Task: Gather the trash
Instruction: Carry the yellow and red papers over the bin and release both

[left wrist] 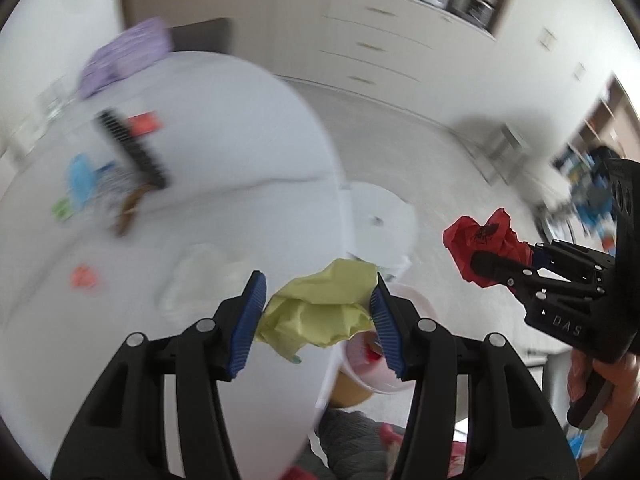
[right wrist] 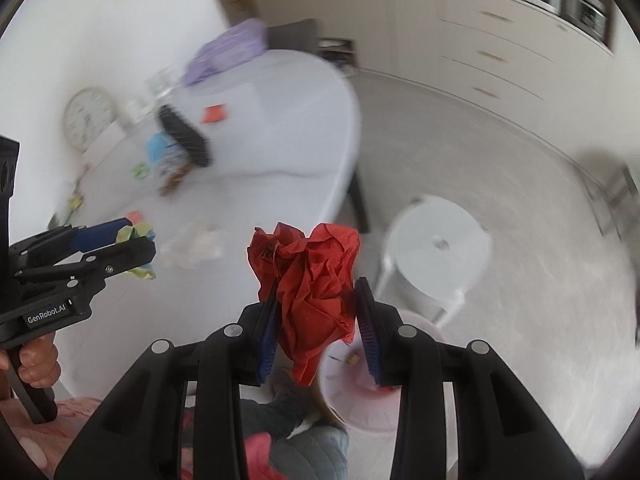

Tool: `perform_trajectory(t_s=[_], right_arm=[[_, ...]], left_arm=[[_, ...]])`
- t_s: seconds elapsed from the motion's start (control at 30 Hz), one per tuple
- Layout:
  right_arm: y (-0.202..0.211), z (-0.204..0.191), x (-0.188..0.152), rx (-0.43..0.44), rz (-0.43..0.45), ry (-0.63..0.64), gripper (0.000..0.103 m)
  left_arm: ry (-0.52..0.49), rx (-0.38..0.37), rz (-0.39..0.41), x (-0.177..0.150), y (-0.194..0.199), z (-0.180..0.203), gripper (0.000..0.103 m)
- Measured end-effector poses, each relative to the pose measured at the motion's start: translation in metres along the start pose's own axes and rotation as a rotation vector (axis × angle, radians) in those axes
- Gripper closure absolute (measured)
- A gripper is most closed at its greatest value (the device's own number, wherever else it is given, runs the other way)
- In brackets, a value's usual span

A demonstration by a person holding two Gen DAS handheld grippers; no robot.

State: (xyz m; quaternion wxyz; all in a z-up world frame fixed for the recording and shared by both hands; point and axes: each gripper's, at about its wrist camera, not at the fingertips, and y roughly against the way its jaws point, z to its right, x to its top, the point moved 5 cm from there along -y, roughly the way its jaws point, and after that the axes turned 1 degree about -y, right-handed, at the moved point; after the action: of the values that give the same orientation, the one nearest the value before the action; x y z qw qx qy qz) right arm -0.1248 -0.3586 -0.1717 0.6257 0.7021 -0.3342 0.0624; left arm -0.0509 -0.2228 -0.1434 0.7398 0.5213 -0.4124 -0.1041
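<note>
Left gripper [left wrist: 318, 312] clamped on crumpled yellow paper [left wrist: 320, 312], right gripper [right wrist: 318, 322] pinching a crumpled red paper wad [right wrist: 312, 280], pink bin [right wrist: 360, 392] just below, white table [left wrist: 200, 128] behind

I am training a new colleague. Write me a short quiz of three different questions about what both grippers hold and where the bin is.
1. True or false: the left gripper is shut on a crumpled yellow paper.
2. What does the right gripper hold? A) a blue cup B) a crumpled red paper C) a black comb
3. Fill in: the pink bin stands on the floor beside the white ____.

Key: 1 true; 2 B; 3 stool.
</note>
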Motion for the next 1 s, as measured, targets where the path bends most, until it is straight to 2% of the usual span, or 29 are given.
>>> perform_trajectory(t_s=[0.1,0.23,0.5,0.53,0.57,0.6,0.63,0.7,0.73,1.0], right_arm=[[0.008,0.043,-0.024,-0.050,-0.004,-0.080,0.067],[0.011,0.076,-0.047,-0.077,-0.008,-0.150,0.067],[0.017,0.119,-0.083,-0.106,-0.016,-0.209,0.066],[0.017,0.121,-0.085,-0.104,-0.017,-0.216,0.065],[0.017,0.126,-0.089,-0.101,-0.020,-0.226,0.065],[0.017,0.128,-0.090,-0.099,-0.021,-0.230,0.065],[0.016,0.130,-0.091,-0.097,-0.024,-0.234,0.065],[0.015,0.133,-0.094,-0.096,-0.026,-0.236,0.065],[0.016,0.135,-0.096,-0.095,-0.027,-0.237,0.065],[0.007,0.134,-0.099,-0.082,-0.048,-0.226,0.064]], left_arm=[[-0.077,-0.031,-0.027,0.004,-0.019,0.043,0.052],[-0.148,-0.090,-0.079,0.001,-0.047,0.094,0.052],[-0.202,-0.147,-0.149,-0.013,-0.078,0.151,0.051],[-0.208,-0.157,-0.159,-0.015,-0.080,0.155,0.048],[-0.212,-0.159,-0.165,-0.015,-0.082,0.158,0.036],[-0.216,-0.152,-0.167,-0.015,-0.082,0.160,0.029],[-0.221,-0.143,-0.163,-0.015,-0.082,0.162,0.024],[-0.231,-0.145,-0.152,-0.014,-0.079,0.166,0.021],[-0.233,-0.138,-0.149,-0.013,-0.077,0.166,0.015],[-0.209,-0.099,-0.110,-0.009,-0.066,0.155,0.011]])
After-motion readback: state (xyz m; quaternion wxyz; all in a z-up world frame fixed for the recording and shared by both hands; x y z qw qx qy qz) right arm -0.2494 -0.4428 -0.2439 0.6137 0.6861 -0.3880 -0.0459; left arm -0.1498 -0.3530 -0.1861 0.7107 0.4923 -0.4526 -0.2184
